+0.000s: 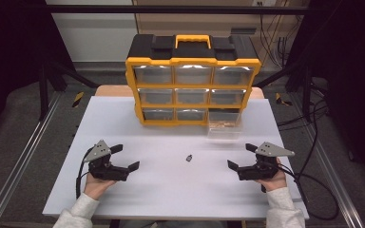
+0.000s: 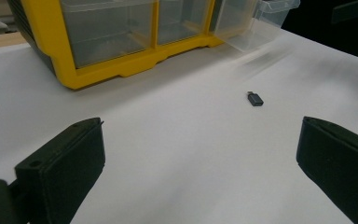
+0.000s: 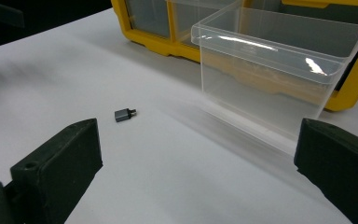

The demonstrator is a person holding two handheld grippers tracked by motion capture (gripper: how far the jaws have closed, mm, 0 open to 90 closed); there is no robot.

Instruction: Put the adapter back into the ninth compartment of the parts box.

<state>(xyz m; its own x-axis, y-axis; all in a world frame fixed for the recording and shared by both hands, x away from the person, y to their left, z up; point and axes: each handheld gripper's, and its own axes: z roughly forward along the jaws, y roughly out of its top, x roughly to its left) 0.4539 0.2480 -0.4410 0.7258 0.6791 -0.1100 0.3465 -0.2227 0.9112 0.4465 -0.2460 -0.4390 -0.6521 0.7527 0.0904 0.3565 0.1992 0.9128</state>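
So there's a white table (image 1: pixel 171 190) with a yellow and black organizer (image 1: pixel 192 80) at the far side, nine clear drawers in a three by three grid. The bottom right drawer (image 1: pixel 225 124) is pulled out toward the person, and there's something brownish lying in the bottom of it, too blurry to say what.

The main thing here is a tiny dark adapter (image 1: pixel 189 157), looks like a little USB plug type of thing, lying flat on the table out in the open, about midway between the two grippers and a bit in front of the organizer. Nothing is touching it. In the left gripper view the adapter (image 2: pixel 255 99) sits ahead between the jaws but well off from them, and in the right gripper view it (image 3: pixel 124 115) lies ahead near the left jaw, with its metal tip pointing toward the open drawer (image 3: pixel 279 74).

Left gripper (image 1: pixel 125 157) is held low over the table's left side, jaws spread wide, nothing in them. Right gripper (image 1: pixel 242 156) is the same deal on the right side: wide open, empty, pointing inward toward the middle. Each one is held from below by a hand in a light sleeve, and cables trail off to the sides.
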